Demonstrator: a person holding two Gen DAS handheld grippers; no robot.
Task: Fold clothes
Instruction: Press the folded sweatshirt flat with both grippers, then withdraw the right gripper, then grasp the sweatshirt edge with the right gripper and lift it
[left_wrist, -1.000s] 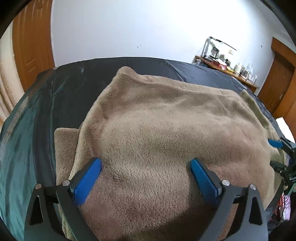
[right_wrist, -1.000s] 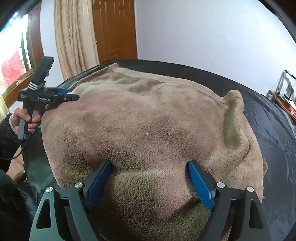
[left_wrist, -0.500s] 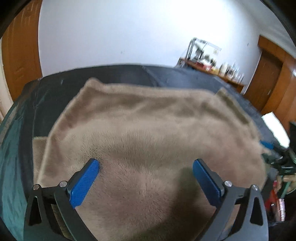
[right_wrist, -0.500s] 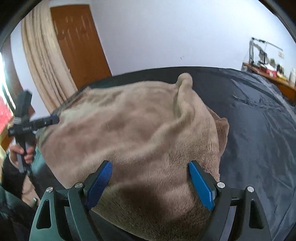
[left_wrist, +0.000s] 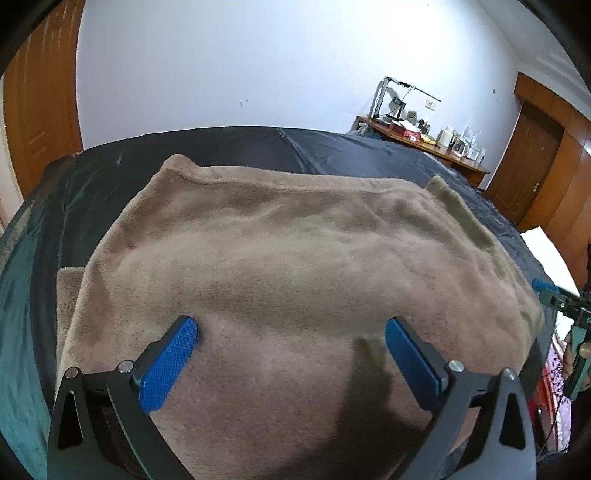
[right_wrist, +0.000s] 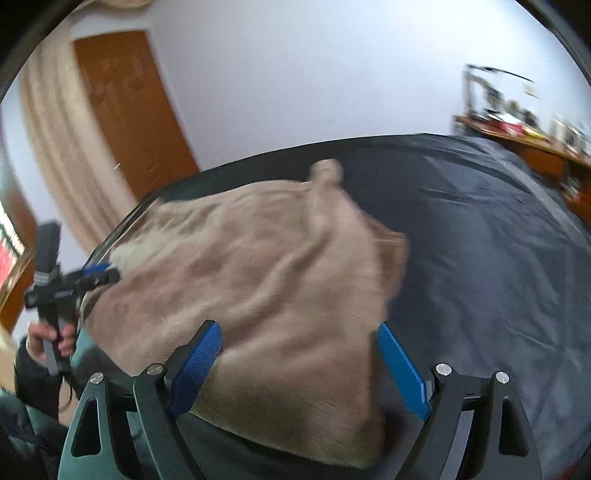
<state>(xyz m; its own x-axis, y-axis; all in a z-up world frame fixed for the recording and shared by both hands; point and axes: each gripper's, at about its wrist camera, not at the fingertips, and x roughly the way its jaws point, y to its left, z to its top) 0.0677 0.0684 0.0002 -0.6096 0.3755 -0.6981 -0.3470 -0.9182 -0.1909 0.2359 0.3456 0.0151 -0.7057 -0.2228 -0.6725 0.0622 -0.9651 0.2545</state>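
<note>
A tan fleece garment (left_wrist: 295, 251) is lying spread over a bed covered in a dark, slightly shiny sheet (left_wrist: 351, 151). Its pile is short and plush, brushed into lighter and darker patches, and the surface is rippling in soft, shallow ridges. Along the far side a hemmed edge is running nearly straight, ending in a small raised corner at the left. On the right an olive-tinged strip is running down its edge, and at the lower left a second layer of the same cloth is peeking out beneath the top one.

The left tool (left_wrist: 291, 354) is sitting over the near part of the garment with its blue-padded fingers (left_wrist: 168, 363) spread wide, the cloth passing between and beneath them; nothing is pinched. In the right wrist view, which is blurred, the right tool (right_wrist: 299, 363) is also standing wide, its blue pads flanking a corner of the fleece (right_wrist: 258, 273) that is bunching up into a peaked fold. Whether either tool is pressing on the cloth, I cannot tell.

From that view the left tool (right_wrist: 99, 275) is showing at the far left edge of the garment, gripped by a person's hand (right_wrist: 51, 338). A wooden tabletop (left_wrist: 417, 138) crowded with small items is standing against the white wall.
</note>
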